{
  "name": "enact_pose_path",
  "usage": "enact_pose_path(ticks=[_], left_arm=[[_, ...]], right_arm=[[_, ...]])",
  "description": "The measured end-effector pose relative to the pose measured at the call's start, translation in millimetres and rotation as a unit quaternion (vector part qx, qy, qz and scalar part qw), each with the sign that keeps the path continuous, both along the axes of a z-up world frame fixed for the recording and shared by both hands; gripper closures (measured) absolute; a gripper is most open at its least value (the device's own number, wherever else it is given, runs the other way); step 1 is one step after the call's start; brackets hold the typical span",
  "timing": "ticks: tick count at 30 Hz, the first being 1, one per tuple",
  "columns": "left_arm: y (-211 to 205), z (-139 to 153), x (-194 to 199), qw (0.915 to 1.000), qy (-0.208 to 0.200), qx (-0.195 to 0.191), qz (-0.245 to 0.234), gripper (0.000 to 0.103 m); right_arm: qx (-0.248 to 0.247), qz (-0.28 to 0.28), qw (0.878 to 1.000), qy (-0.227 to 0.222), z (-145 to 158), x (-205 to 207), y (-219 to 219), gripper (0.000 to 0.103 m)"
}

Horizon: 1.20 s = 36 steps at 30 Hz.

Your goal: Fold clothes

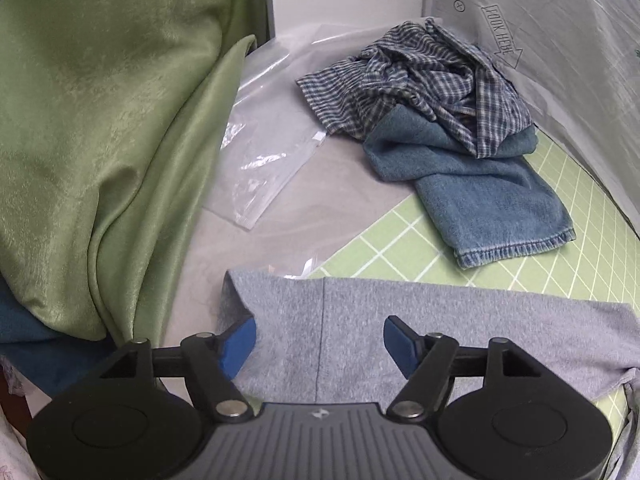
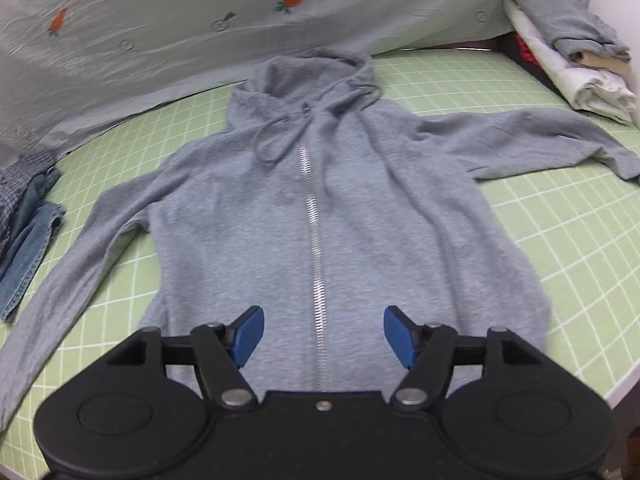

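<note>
Now both tongs tilt steeply down toward the green gridded mat (image 2: 540, 220) that covers the worktop. The right tongs (image 2: 323, 336) hang over the lower front of the grey zip hoodie (image 2: 320, 200), their blue pads either side of the zipper (image 2: 314, 232); the pads stand wide apart with nothing pinched between them, and whether they brush the cloth cannot be told. The left tongs (image 1: 319, 346) hang over a grey sleeve (image 1: 400, 340) of that hoodie, also spread wide, with the fabric lying beneath the gap and not clamped.

Only the right view shows the whole hoodie: spread flat face up on the mat, hood away from the camera, both sleeves stretched out to the sides, drawstring looped on the chest. It also shows a pale sheet with carrot prints (image 2: 200, 20) behind and a stack of folded laundry (image 2: 572, 52) at the far right corner.

Only the left view shows the green curtain (image 1: 100, 140), a clear plastic bag (image 1: 260, 152), and, up close, the crumpled checked shirt (image 1: 420, 80) lying on folded blue jeans (image 1: 480, 192); the right view catches just their edge at its left
</note>
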<state>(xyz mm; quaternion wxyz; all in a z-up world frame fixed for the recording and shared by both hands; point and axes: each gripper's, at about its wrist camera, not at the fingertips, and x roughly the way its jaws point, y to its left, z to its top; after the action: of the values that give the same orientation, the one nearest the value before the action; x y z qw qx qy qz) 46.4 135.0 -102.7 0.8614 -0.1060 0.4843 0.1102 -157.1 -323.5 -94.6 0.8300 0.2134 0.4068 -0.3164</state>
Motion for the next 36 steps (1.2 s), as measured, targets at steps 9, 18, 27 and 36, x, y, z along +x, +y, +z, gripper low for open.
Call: enact_pose_path(ticks=[9,18,27,36], left_arm=[[-91.8,10.6,-39.0,0.9963,-0.016,-0.003,-0.085,0.026],[-243.5,-24.4,-95.6,0.9593,0.046,-0.070,-0.270,0.025],[-284.4,-42.2,-107.9,0.9566,0.062,-0.101,-0.266,0.092],[-269.6,-12.8,-117.2,0.9679,0.059,-0.106,-0.220,0.065]], right_arm=[[0.009,-0.031,0.999,-0.007,-13.1,-57.4,-91.6,0.030],[0.102,0.097,0.990,-0.025,-44.9,-55.0,-132.3,0.030],[0.206,0.188,0.959,-0.051,-45.8,-61.2,-145.2,0.091],[0.198,0.086,0.974,-0.072,-1.8,-93.1,-206.7,0.073]])
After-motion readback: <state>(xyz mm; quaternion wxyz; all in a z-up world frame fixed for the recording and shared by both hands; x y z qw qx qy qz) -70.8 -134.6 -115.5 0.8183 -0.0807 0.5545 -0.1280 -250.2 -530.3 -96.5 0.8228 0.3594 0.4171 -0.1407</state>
